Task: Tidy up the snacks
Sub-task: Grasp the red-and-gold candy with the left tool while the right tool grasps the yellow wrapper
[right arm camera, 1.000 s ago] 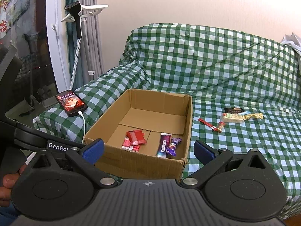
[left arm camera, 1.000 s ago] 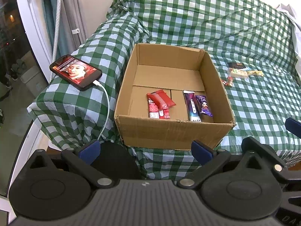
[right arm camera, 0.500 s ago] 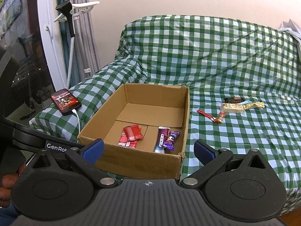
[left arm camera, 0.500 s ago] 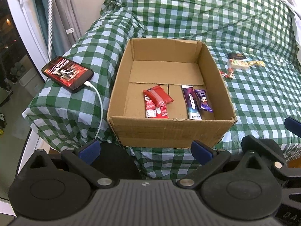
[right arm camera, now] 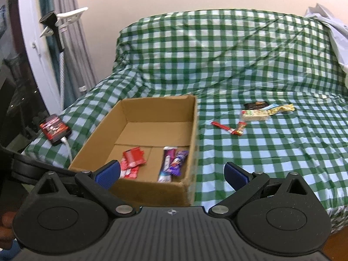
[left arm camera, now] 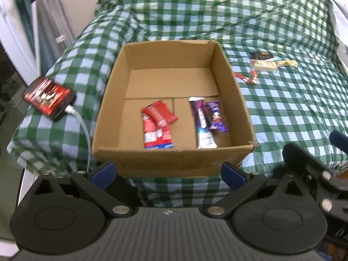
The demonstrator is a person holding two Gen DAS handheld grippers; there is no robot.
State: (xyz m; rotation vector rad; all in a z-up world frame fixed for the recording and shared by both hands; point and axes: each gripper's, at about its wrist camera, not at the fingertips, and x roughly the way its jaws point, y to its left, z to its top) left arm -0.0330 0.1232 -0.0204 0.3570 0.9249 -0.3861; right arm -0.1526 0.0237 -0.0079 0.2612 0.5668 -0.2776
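Nearest in, left gripper (left arm camera: 167, 173) spread wide and empty, blue-padded fingertips (left arm camera: 102, 171) hanging just short of the near wall of the open brown cardboard box (left arm camera: 174, 163). Right gripper (right arm camera: 171, 175) likewise parted and gripping nothing, held low in front of the box's near right corner, its left pad (right arm camera: 108, 173) overlapping the front edge in view. Down in the box, toward the front: two red foil snack packets (left arm camera: 157, 126) overlapping on the left half of the floor, the smaller one lying across the longer one; on the right half, a long purple-and-white wrapped bar (left arm camera: 202, 122) with a short purple candy wrapper (left arm camera: 216, 119) just beside it, touching along one side. Rear half of the box floor bare cardboard. Box sitting on a green-and-white checked cover (right arm camera: 261, 152) draped over a sofa. Off to the left on the covered armrest, a black smartphone with a lit red screen (left arm camera: 50, 99), white charging cable (left arm camera: 83, 130) trailing down from it. Farther out, right of the box and well apart from it, loose snacks on the cover: a thin red stick packet (right arm camera: 223, 127) touching a small red-and-gold candy (right arm camera: 240, 128), then behind them a pale rectangular bar (right arm camera: 254, 115), a dark flat packet (right arm camera: 255, 106) and a yellow wrapper (right arm camera: 282, 108) bunched together. At the very back left, grey curtains (right arm camera: 71, 43) against the wall.
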